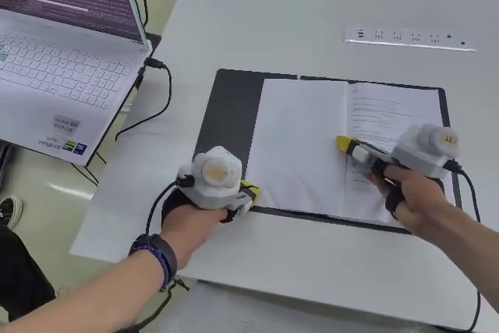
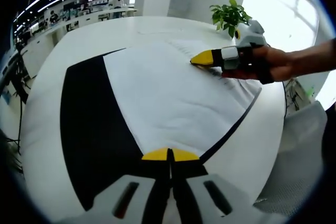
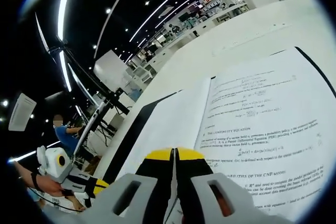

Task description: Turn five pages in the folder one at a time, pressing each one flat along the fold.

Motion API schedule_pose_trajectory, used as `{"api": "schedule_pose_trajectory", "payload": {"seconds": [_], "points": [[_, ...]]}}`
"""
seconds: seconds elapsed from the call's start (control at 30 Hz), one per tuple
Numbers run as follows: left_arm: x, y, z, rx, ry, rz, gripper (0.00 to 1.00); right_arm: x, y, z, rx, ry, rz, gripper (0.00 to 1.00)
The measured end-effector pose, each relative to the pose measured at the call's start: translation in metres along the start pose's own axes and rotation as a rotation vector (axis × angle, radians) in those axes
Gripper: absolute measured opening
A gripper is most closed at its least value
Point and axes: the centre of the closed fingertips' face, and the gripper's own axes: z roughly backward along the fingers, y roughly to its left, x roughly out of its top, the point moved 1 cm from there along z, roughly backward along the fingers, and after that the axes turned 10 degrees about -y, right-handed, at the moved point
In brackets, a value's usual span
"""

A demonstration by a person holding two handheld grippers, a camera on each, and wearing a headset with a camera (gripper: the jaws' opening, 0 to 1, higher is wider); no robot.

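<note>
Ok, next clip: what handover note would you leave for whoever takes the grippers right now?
Left gripper: shut, at the near edge of the folder, by the blank page.
Right gripper: shut, tip at the fold beside the printed page.
The folder lies open on the table.
Done: the blank page lies turned to the left.
Left: press along the fold, turn the rest; count so far cannot be told.

head view looks steeply down; both gripper views sit low, sharing the open folder

right tongs closed, above open folder, printed page
</note>
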Motion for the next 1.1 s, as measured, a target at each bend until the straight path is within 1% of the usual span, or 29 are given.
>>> {"api": "schedule_pose_trajectory", "payload": {"seconds": [0.1, 0.17, 0.27, 0.4, 0.53, 0.73, 0.8, 0.9, 1.0, 1.1], "points": [[0.000, 0.000, 0.000, -0.004, 0.009, 0.008, 0.00, 0.004, 0.006, -0.005, 0.003, -0.022, -0.002, 0.00], [0.000, 0.001, 0.000, -0.003, 0.009, 0.014, 0.00, 0.008, 0.006, -0.009, -0.005, -0.039, -0.018, 0.00], [-0.001, 0.000, 0.000, 0.004, 0.004, 0.013, 0.00, 0.012, 0.005, -0.014, -0.019, -0.052, -0.016, 0.00], [-0.001, -0.001, 0.000, 0.005, 0.012, -0.011, 0.00, 0.017, 0.004, -0.021, -0.025, -0.056, -0.011, 0.00], [-0.001, 0.000, -0.001, 0.008, 0.019, -0.014, 0.00, 0.022, 0.000, -0.028, -0.031, -0.062, -0.007, 0.00], [-0.002, 0.000, -0.002, 0.024, 0.011, -0.017, 0.00, 0.030, -0.005, -0.038, -0.037, -0.063, 0.004, 0.00], [-0.003, 0.001, -0.002, 0.032, 0.003, -0.006, 0.00, 0.033, -0.008, -0.041, -0.047, -0.071, -0.007, 0.00], [-0.003, 0.001, -0.002, 0.029, -0.003, 0.004, 0.00, 0.037, -0.012, -0.047, -0.061, -0.085, -0.009, 0.00], [-0.003, 0.002, -0.002, 0.025, 0.000, 0.008, 0.00, 0.041, -0.013, -0.052, -0.068, -0.098, -0.017, 0.00], [-0.003, 0.001, -0.002, 0.026, 0.006, 0.002, 0.00, 0.048, -0.014, -0.057, -0.086, -0.115, -0.026, 0.00]]}}
